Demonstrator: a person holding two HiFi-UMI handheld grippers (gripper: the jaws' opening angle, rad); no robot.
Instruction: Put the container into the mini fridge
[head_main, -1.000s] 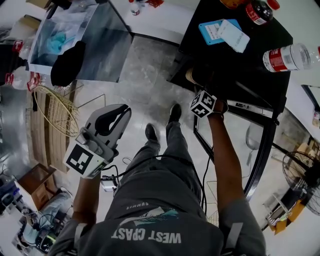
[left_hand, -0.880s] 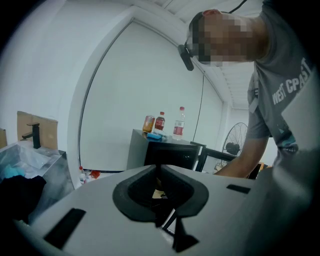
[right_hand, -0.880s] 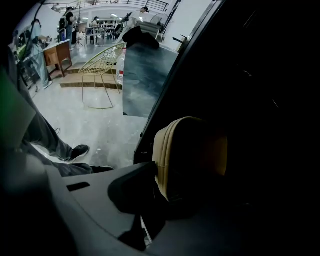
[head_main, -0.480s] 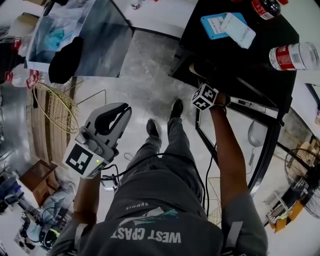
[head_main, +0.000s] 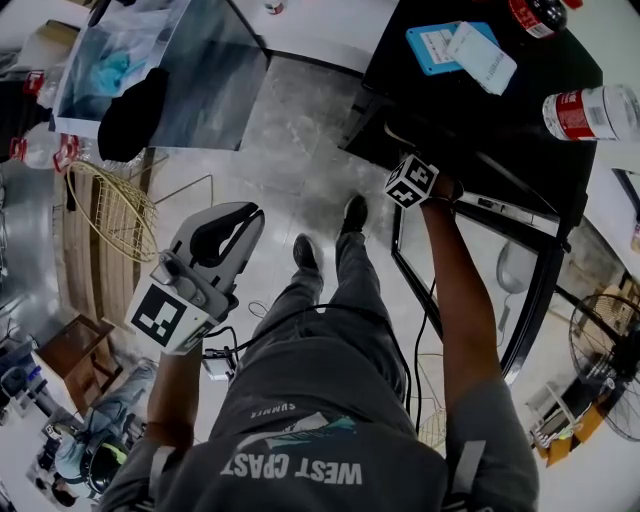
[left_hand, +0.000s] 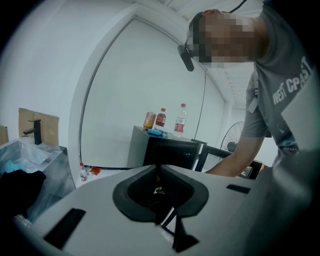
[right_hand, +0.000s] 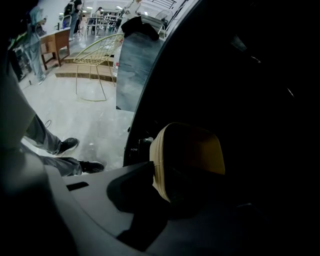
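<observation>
Barely shifted on my left; my right gripper (right_hand: 167, 197) has edged deeper into the black mini fridge (head_main: 480, 130).
My left gripper (head_main: 238, 222) hangs over the grey floor (head_main: 300, 150), fingers together on nothing; the right fingers are clamped on the tan rounded container (right_hand: 187, 155), held inside the fridge's dark interior.

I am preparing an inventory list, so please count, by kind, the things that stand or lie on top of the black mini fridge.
Bottles: 3, namely the orange bottle, the dark bottle and the clear bottle
Blue box: 1
White packet: 1
Total: 5
</observation>
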